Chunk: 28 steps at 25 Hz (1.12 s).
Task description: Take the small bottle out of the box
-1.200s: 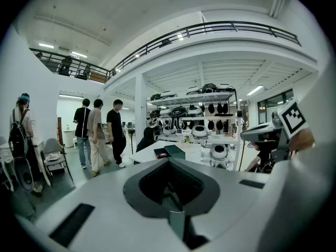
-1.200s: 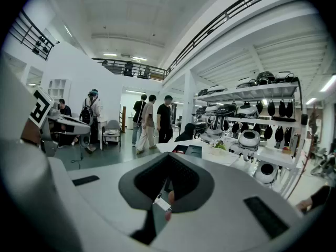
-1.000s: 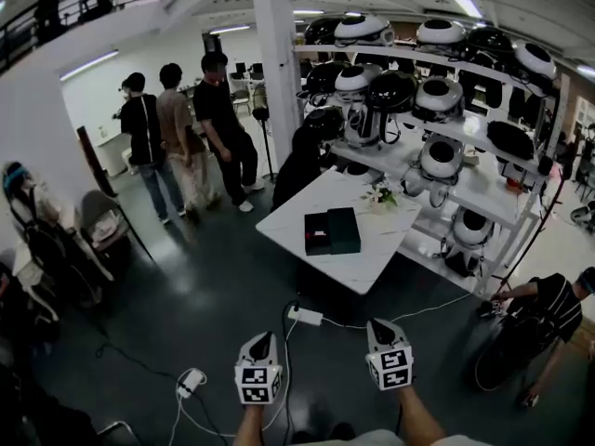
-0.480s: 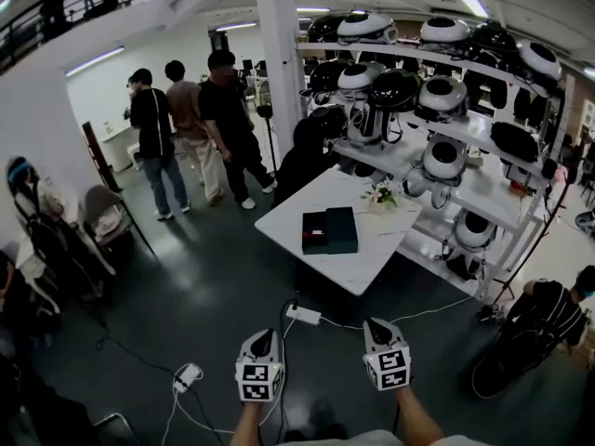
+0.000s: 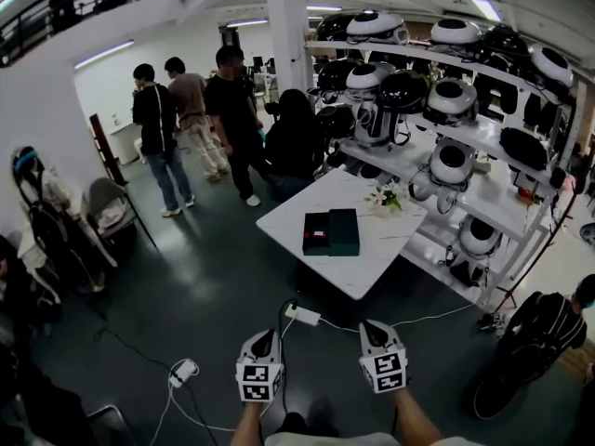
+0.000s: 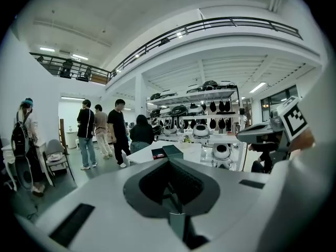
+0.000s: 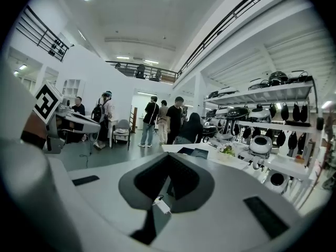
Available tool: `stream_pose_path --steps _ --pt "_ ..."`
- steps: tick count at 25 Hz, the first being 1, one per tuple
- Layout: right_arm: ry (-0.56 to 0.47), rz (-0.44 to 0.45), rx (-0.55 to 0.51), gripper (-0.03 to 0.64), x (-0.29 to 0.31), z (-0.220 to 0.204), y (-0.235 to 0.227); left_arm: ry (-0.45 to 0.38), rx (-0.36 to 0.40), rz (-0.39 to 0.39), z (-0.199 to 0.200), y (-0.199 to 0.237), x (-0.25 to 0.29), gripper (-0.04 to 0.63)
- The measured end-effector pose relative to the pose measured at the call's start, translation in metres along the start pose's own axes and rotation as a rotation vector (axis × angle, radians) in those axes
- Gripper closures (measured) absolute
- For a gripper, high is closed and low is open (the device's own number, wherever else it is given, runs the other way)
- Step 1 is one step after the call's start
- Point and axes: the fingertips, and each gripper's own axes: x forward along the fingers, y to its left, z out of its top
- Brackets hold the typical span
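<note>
Head view: left gripper (image 5: 263, 339) and right gripper (image 5: 371, 328) are held low and side by side over the dark floor (image 5: 214, 286). Both point toward the white table (image 5: 372, 258) and are well apart from it. Their marker cubes face the camera.

Left gripper view: jaws drawn together at the tip, nothing between them. The other gripper shows at this view's right edge.

Right gripper view: jaws likewise together, nothing held.

Box (image 5: 331, 232) lies open near the middle of the table. Its dark green half is on the right, touching the black half on the left. A red patch shows inside the black half. Small bottle: too small to make out in any view, so its exact place in the box cannot be told.

Flowers (image 5: 386, 196) stand near the table's far edge, apart from the box.

Person in black (image 5: 291, 147) is at the table's far corner. Three people (image 5: 191, 110) stand further back, left of the white pillar (image 5: 286, 54).

Shelving (image 5: 483, 147) just right of the table carries rounded black and white units.

Power strip (image 5: 304, 316) lies on the floor between the grippers and the table, with white cable running from it.

Crouching person (image 5: 548, 328) is at the near end of the shelving
</note>
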Motion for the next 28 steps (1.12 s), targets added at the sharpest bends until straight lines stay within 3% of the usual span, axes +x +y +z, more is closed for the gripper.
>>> stream_pose_path --steps 10,28 --pt "0.021 0.001 0.006 0.597 0.064 -0.004 -0.017 0.014 -0.007 -0.026 -0.005 0.024 0.068 0.577" --pt "0.048 -0.089 -0.024 0.595 0.281 0.055 -0.066 -0.036 0.008 -0.133 0.068 0.143 0.281 0.577"
